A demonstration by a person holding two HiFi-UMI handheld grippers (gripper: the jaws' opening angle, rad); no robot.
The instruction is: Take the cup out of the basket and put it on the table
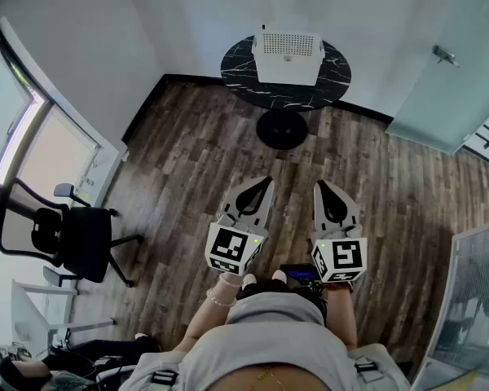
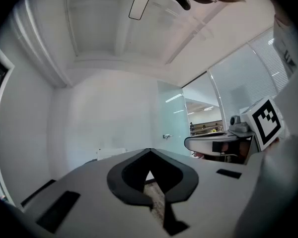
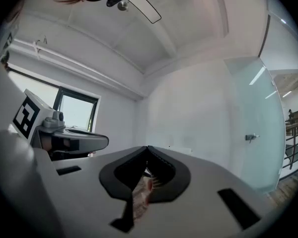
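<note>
A white perforated basket (image 1: 288,55) stands on a round black marbled table (image 1: 241,65) at the far end of the room. No cup shows from here; the basket's inside is hidden. My left gripper (image 1: 266,182) and right gripper (image 1: 321,186) are held side by side over the wooden floor, well short of the table. Both are shut with nothing between the jaws. In the left gripper view the left gripper's (image 2: 150,150) jaws meet at the tip and point up at a white wall. The right gripper (image 3: 148,148) likewise stands shut against wall and ceiling.
A black office chair (image 1: 73,236) stands at the left by a window (image 1: 20,141). A frosted glass door (image 1: 452,88) with a handle is at the back right. A white mesh rack (image 1: 477,300) stands at the right edge. Wooden floor (image 1: 196,153) lies between me and the table.
</note>
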